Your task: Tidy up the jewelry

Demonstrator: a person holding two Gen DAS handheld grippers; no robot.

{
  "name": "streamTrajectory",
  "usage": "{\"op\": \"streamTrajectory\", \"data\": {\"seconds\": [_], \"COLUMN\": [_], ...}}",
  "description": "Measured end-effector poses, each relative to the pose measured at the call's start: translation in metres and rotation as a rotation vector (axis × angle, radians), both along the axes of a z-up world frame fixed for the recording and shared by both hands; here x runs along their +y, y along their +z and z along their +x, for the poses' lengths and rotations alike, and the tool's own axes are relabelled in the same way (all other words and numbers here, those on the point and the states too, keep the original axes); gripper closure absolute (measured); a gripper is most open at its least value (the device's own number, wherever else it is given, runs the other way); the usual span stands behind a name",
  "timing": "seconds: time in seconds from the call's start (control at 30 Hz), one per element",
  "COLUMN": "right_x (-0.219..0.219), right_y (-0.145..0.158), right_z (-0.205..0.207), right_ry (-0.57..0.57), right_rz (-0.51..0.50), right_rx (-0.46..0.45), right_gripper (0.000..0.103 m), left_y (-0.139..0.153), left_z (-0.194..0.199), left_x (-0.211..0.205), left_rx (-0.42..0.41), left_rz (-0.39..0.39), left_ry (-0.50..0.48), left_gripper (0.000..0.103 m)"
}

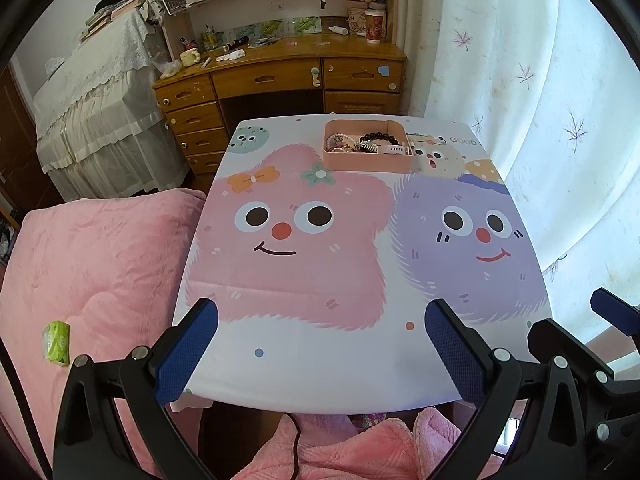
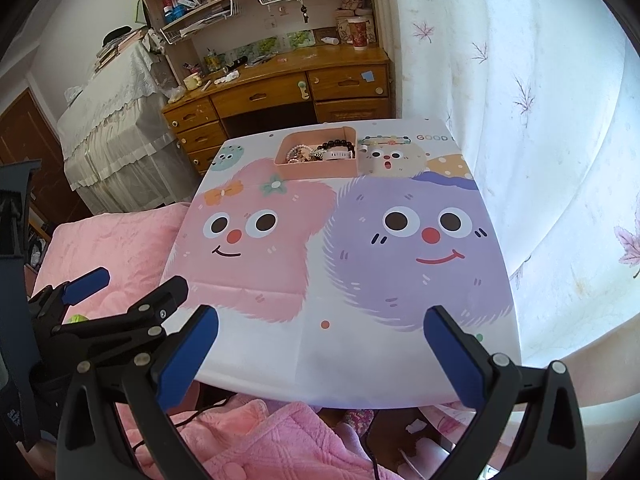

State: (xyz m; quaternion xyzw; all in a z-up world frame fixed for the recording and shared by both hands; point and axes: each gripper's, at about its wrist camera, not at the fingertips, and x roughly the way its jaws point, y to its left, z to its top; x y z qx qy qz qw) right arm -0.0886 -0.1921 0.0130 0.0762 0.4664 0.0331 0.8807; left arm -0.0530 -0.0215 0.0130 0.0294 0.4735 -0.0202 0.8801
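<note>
A pink tray (image 1: 366, 162) stands at the far edge of the small table (image 1: 320, 360), holding a pile of jewelry (image 1: 362, 142): a black bead bracelet, pearl strands and a white watch. It also shows in the right wrist view (image 2: 316, 170). A thin beaded bracelet (image 2: 386, 140) lies on the table just right of the tray. My left gripper (image 1: 320, 346) is open and empty above the table's near edge. My right gripper (image 2: 320, 348) is open and empty at the near edge too, to the right of the left one.
The table wears a cartoon-monster cloth. A pink blanket (image 1: 92, 248) covers the bed on the left, with a green packet (image 1: 56, 342) on it. A wooden desk (image 1: 280, 76) with shelves stands behind. A white curtain (image 1: 540, 120) hangs on the right.
</note>
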Motion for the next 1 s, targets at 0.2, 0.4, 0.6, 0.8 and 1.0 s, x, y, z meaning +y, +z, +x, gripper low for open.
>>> {"op": "streamTrajectory", "data": {"seconds": [0.2,0.4,0.6,0.8,1.0], "right_x": [-0.0006,-0.0009,-0.0008,-0.001,-0.0031], "right_y": [0.0,-0.0002,0.0,0.0001,0.0013], "right_z": [0.0005,0.0007,0.0005,0.0007,0.0024], "right_ry": [0.0,0.0,0.0,-0.002,-0.002], "right_rz": [0.002,0.001,-0.001,0.001,-0.002], "right_rx": [0.002,0.0,-0.001,0.0,0.003], "right_gripper": [0.0,0.0,0.0,0.0,0.0], "left_y": [0.0,0.0004,0.0012,0.0015,0.0037], "left_z": [0.0,0.0002,0.0015,0.002,0.0044], "left_x": [-0.0006,-0.0007,-0.0011,-0.0015,-0.0036], "left_rx": [-0.001,-0.004,-0.005,-0.006,-0.01], "left_rz": [0.004,0.005,0.007,0.008,0.011], "left_ry": [0.001,0.002,0.004,0.004,0.005], "left_gripper": [0.001,0.001,0.001,0.001,0.001]}}
